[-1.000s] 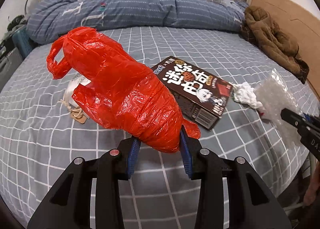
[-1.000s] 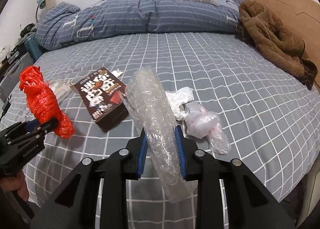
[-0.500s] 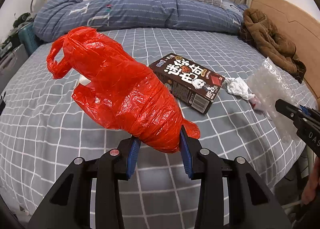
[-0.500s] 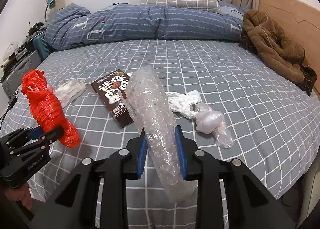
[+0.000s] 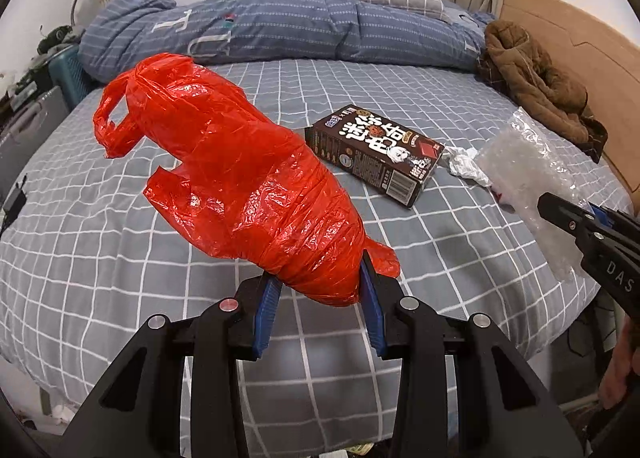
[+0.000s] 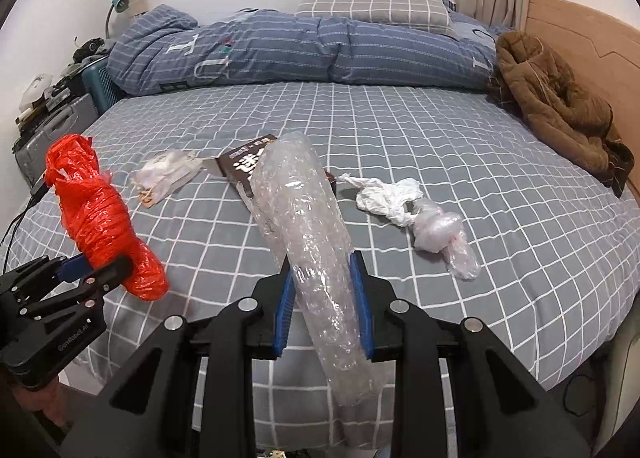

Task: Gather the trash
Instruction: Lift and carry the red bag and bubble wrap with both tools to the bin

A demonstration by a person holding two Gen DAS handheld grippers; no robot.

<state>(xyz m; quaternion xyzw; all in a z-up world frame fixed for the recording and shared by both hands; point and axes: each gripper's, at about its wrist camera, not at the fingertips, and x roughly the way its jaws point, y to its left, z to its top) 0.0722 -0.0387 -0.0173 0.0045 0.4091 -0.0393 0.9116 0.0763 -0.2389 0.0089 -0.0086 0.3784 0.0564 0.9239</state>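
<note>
My left gripper (image 5: 320, 286) is shut on a crumpled red plastic bag (image 5: 240, 186), held up above the bed; the bag (image 6: 100, 218) also shows at the left of the right wrist view. My right gripper (image 6: 322, 278) is shut on a roll of clear bubble wrap (image 6: 308, 226), which sticks up and forward and hangs below the pads; the bubble wrap (image 5: 528, 166) appears at the right of the left wrist view. On the grey checked bed lie a dark brown snack box (image 5: 376, 154), a white crumpled tissue (image 6: 384, 194), a clear knotted plastic bag (image 6: 444, 234) and a small clear packet (image 6: 168, 174).
A blue striped duvet (image 6: 304, 50) and a checked pillow (image 6: 372, 6) lie at the head of the bed. A brown jacket (image 6: 560, 106) is piled by the wooden headboard (image 6: 580, 30) at the right. Suitcases and clutter (image 6: 52, 110) stand left of the bed.
Both grippers have drawn back from the bed and risen a little, each with its load still held. The box and tissue now sit farther off in both views.
</note>
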